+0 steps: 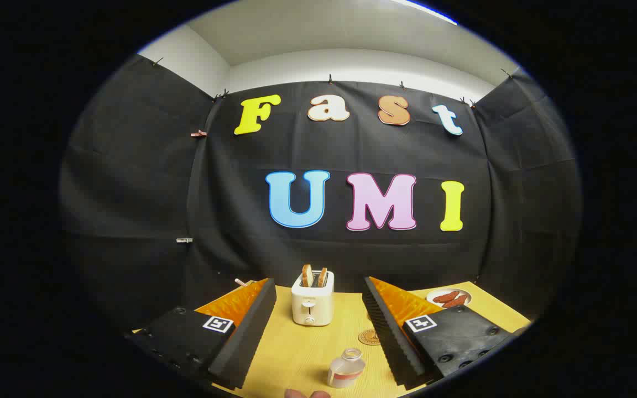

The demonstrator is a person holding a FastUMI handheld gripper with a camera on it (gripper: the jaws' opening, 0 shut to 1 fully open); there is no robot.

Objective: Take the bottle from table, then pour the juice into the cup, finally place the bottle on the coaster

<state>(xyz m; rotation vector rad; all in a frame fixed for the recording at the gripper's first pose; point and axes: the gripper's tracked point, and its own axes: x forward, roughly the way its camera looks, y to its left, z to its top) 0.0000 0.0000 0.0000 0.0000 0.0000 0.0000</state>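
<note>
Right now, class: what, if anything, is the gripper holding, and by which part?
Nothing. The gripper is open; the bottle stands untouched between its fingers.

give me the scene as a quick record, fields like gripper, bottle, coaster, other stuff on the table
gripper: gripper open, fingers spread wide, holding nothing
bottle: small clear bottle upright on the table, no cap visible, between the fingers near their base
coaster: round coaster flat on the table, just beyond the bottle, bare
toaster: white toaster with two slices of toast up, beyond the fingers
plate: plate with sausages behind the right finger
table: yellow wooden table
task stage: bottle not yet grasped
</note>
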